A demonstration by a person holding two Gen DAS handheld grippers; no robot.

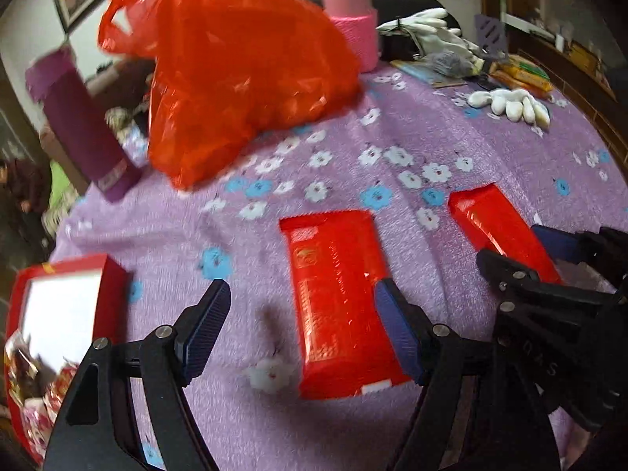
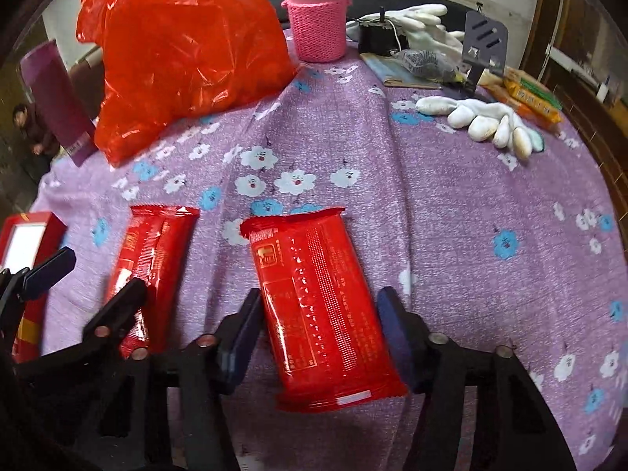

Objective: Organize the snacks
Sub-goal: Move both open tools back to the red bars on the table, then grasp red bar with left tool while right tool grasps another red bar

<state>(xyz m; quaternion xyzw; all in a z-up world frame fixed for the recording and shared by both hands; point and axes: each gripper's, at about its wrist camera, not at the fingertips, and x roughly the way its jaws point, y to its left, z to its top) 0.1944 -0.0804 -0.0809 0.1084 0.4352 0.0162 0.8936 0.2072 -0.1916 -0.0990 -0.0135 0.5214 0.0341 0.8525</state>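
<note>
Two red snack packets are seen lying flat on the purple flowered cloth [image 2: 451, 204]. One packet [image 2: 318, 306] is straddled by the right gripper [image 2: 318, 337], narrowed, though pad contact cannot be told. The left gripper [image 1: 302, 329] is spread wide; the other packet [image 1: 337, 306] lies against its right finger (partly between them).
</note>
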